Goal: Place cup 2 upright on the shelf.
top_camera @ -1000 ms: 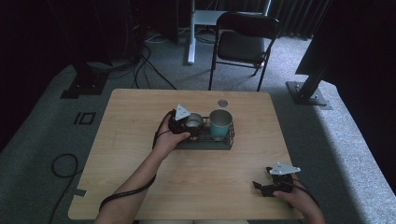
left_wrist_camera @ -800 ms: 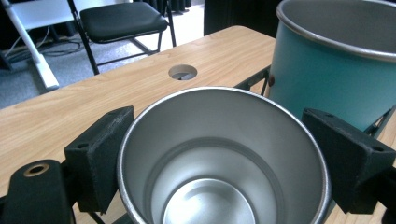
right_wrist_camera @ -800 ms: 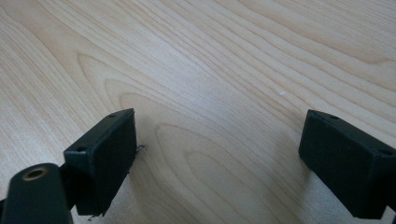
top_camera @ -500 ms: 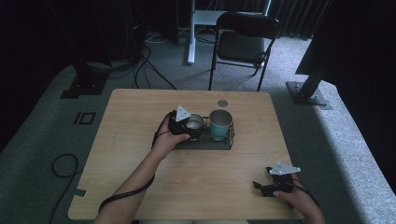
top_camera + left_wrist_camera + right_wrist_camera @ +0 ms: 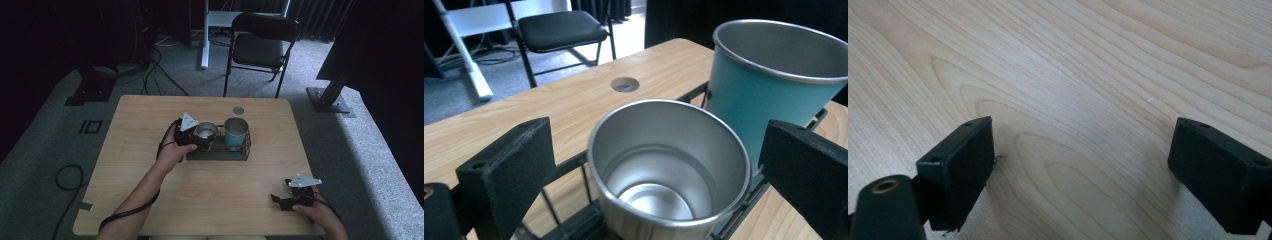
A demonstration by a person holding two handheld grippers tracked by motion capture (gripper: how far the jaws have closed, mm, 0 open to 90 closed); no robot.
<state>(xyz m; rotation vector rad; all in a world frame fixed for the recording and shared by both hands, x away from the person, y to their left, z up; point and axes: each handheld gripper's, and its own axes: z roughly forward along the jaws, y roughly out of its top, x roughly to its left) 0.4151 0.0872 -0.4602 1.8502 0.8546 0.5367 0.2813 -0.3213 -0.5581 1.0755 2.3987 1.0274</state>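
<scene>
Dim room; table (image 5: 150, 165) lit from two o'clock, floor brightened there. Soft glare is seen on steel cup (image 5: 669, 165) rim; near jaws are blurred.

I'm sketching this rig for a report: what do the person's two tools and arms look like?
Both are black hand-held tools. The left tool and the right tool each carry a grey three-cornered plate on top and end in two blocky black jaws with flat pads and small screw holes. A black cable trails from each. The forearms are bare, with no sleeves in sight.
</scene>
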